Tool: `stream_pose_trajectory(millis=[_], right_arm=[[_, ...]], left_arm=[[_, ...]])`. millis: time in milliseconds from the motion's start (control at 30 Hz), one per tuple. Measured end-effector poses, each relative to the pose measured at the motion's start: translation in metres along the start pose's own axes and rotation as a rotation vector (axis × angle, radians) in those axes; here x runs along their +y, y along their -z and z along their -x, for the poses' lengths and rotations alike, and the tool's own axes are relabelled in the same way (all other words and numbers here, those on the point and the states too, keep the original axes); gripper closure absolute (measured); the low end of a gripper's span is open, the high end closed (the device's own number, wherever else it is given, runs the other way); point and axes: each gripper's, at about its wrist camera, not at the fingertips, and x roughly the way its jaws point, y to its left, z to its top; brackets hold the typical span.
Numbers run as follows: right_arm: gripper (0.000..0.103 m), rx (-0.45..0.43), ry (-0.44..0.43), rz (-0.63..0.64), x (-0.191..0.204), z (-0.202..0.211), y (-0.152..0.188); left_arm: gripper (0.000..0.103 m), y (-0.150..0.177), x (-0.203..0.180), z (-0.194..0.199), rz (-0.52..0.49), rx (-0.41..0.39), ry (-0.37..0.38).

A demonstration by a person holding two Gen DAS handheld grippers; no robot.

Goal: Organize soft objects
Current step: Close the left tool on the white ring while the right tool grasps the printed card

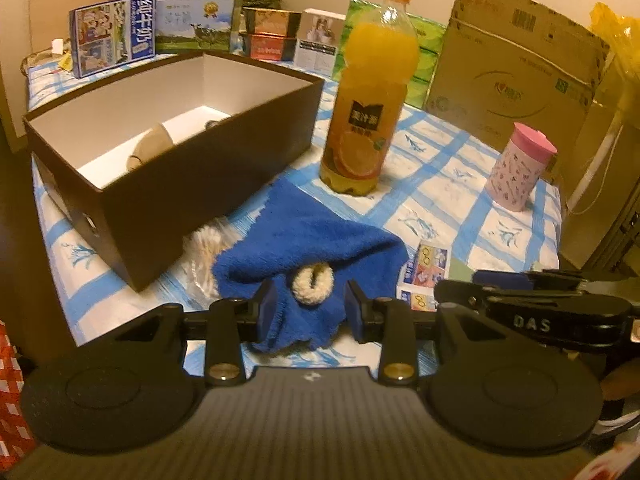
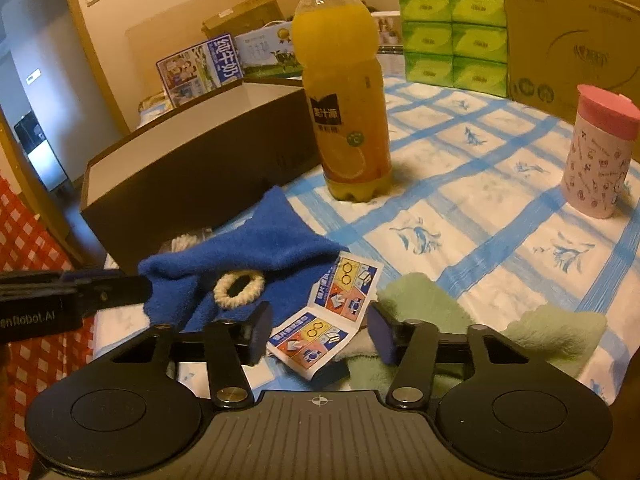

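Observation:
A crumpled blue towel (image 1: 296,248) lies on the checked tablecloth with a cream hair scrunchie (image 1: 312,282) on it. My left gripper (image 1: 310,310) is open, its fingers on either side of the towel's near edge and the scrunchie. In the right wrist view the towel (image 2: 256,248) and scrunchie (image 2: 239,289) lie to the left. My right gripper (image 2: 318,334) is open over a printed packet (image 2: 332,312), with a pale green cloth (image 2: 440,312) beneath and to the right. An open brown box (image 1: 168,184) holds a beige soft item (image 1: 150,148).
An orange juice bottle (image 1: 366,112) stands behind the towel. A pink lidded cup (image 1: 518,168) stands to the right. A bag of cotton swabs (image 1: 204,256) lies by the box. Cartons, green tissue packs (image 2: 454,42) and a cardboard box (image 1: 516,64) line the back.

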Motion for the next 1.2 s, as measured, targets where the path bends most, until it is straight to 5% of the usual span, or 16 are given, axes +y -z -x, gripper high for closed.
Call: stream_pose_trajectory(millis=[800, 1200], right_arm=[[0.073, -0.045, -0.017, -0.159, -0.035, -0.035, 0.002], [0.102, -0.029, -0.127, -0.172, -0.036, -0.041, 0.009]], left_arm=[[0.07, 0.008, -0.01, -0.055, -0.021, 0.087, -0.008], [0.07, 0.013, -0.011, -0.065, -0.026, 0.11, -0.013]])
